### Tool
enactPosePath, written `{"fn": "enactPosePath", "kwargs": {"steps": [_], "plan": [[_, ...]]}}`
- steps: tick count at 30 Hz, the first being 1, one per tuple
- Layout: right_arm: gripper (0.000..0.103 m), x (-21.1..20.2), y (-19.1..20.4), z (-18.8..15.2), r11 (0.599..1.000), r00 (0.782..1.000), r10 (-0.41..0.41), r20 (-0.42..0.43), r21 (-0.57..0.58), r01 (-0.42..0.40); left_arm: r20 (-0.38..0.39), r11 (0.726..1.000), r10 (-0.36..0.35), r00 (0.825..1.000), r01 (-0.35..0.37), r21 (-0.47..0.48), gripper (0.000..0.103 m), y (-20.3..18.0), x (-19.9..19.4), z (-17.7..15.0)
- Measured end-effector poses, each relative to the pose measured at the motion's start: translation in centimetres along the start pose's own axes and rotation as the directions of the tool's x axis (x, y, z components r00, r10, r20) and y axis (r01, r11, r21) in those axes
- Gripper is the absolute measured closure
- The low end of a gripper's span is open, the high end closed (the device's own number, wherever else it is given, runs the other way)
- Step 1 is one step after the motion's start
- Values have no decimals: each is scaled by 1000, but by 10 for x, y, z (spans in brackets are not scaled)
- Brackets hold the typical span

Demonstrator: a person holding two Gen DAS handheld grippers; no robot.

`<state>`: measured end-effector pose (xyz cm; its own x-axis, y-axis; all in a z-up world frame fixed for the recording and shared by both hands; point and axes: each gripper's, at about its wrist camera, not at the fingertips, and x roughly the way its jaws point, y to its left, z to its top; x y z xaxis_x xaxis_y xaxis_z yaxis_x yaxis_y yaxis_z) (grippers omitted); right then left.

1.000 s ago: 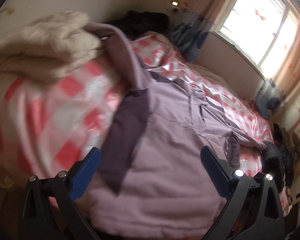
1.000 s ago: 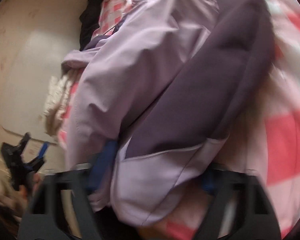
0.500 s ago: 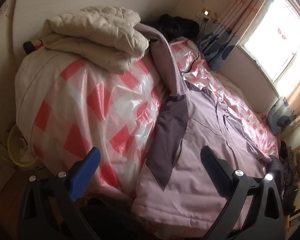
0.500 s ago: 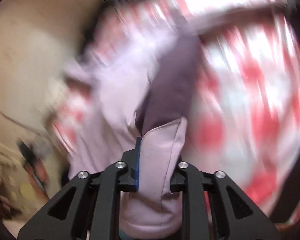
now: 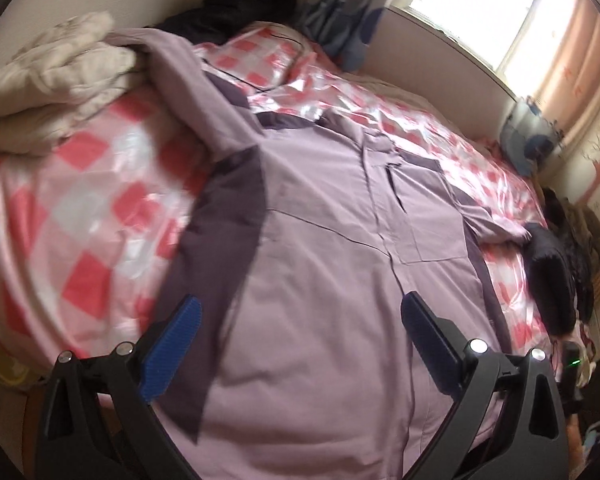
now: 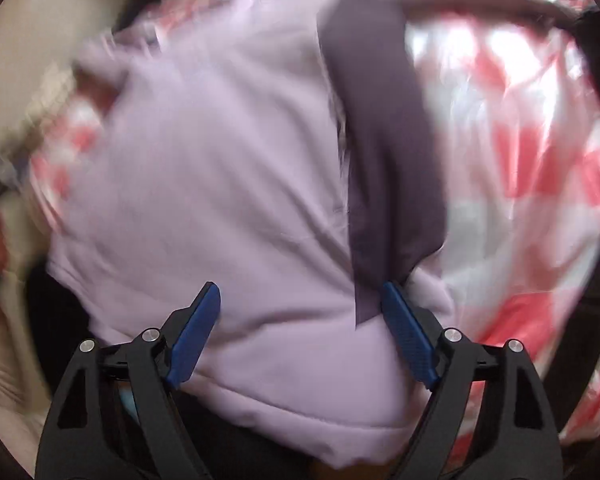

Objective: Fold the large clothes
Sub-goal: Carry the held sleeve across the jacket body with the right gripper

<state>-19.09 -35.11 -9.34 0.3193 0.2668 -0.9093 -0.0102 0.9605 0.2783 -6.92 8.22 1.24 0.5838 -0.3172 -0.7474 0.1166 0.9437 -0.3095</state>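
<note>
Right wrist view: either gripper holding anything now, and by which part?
Nothing is held. The right gripper and the left gripper are both open over the hem end of the lilac padded jacket with dark purple panels.

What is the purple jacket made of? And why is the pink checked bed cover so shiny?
The purple jacket looks like soft, matte woven cloth with light padding: it creases gently, shows stitched seams and gives no glare. The pink checked bed cover looks like satin or some other slick synthetic: bright white glints from the window run along its folds. Which fibre either one is cannot be told.
</note>
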Motion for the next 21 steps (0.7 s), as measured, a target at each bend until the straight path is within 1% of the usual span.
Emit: {"fn": "enactPosePath", "kwargs": {"steps": [1,2,3,4,5,7,8,10,11,12,13,14,15,17,19,20,21], "plan": [[23,0,1,-3,1000,1000,14,15,16,-14,-1,1000,-4,1000,4,8,7,-6,4,0],[22,-12,1,2,995,995,80,52,56,-83,1,1000,-2,1000,2,11,7,-11,9,2],[22,-26,3,8,981,978,176,113,68,-184,6,1000,-1,1000,1,13,7,-16,14,5],[22,-40,2,13,963,954,249,170,62,-262,11,1000,2,1000,-2,15,7,-20,20,9],[19,-54,0,21,956,936,270,225,56,-289,18,1000,10,1000,-10,15,7,-24,28,14],[12,-71,-8,39,962,925,230,303,73,-263,22,1000,24,999,-24,6,7,-35,43,23],[10,-76,-16,50,954,909,234,345,96,-282,23,1000,19,1000,-19,-11,7,-40,53,30],[10,-77,-41,74,920,874,254,414,174,-350,23,999,5,1000,-4,-41,7,-46,69,38],[9,-76,-60,85,894,856,242,458,237,-380,21,998,-2,1000,3,-55,7,-50,78,42],[9,-78,-89,89,869,843,224,490,291,-400,21,998,-8,1000,9,-65,7,-54,87,46],[9,-77,-110,98,836,830,203,519,349,-423,20,998,-13,1000,14,-69,7,-59,96,50],[9,-79,-135,108,806,825,169,540,406,-431,11,997,-14,1000,15,-76,7,-64,105,54],[9,-86,-158,111,790,822,140,552,438,-428,7,997,-18,1000,18,-70,7,-70,117,59],[9,-79,-191,134,769,808,88,582,476,-426,6,999,-21,1000,22,-45,7,-82,137,70],[9,-79,-220,168,783,820,3,573,509,-358,15,1000,-18,1000,19,-22,7,-91,152,79],[9,-76,-230,184,784,825,-20,564,522,-337,21,1000,-16,1000,16,-12,7,-94,159,83],[9,-71,-245,203,776,832,-50,553,545,-316,28,1000,-19,999,19,-6,7,-96,166,85]]}}
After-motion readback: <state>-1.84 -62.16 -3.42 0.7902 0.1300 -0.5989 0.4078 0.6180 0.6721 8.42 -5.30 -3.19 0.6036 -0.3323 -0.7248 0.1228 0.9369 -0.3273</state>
